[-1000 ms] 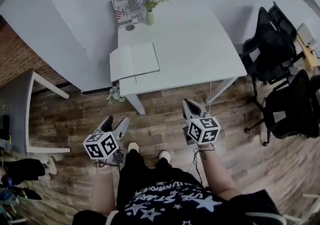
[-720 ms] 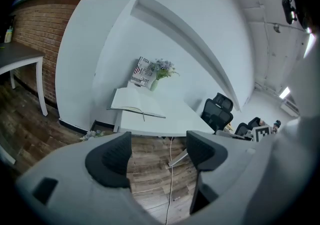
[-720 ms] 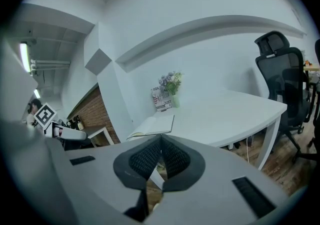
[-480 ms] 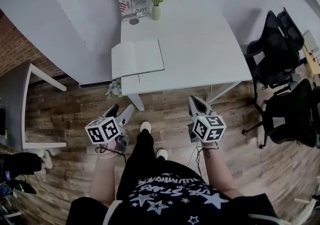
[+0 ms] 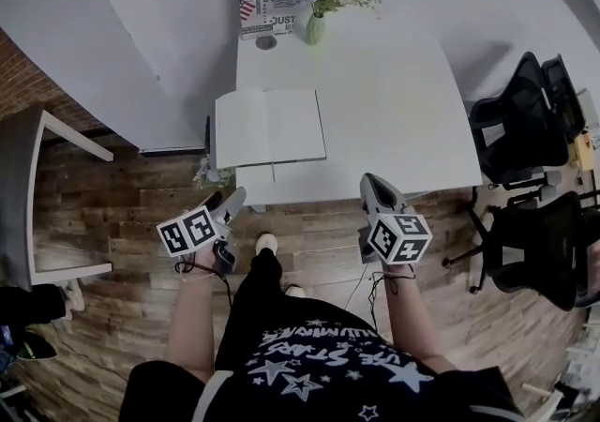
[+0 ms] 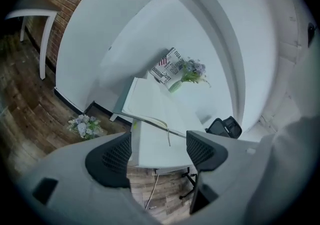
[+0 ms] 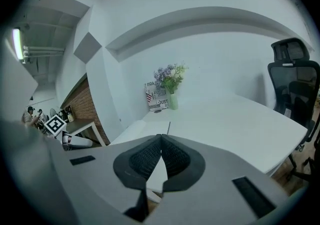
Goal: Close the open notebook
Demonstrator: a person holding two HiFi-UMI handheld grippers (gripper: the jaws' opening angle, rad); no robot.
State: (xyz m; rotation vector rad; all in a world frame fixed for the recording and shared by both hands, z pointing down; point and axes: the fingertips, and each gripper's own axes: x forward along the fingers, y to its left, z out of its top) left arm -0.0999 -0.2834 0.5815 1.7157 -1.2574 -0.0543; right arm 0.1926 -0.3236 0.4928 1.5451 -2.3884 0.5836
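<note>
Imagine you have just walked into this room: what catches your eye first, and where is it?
The open notebook lies flat at the near left corner of the white table. At the far edge a vase of purple flowers stands beside a printed sign. Short of the table, the left gripper is open, the right gripper shut, both empty.

Card at far edge of worktop, beside vase: "YOU" along top, "JUST" lower right; other print too small. Shirt lettering among stars illegible.
</note>
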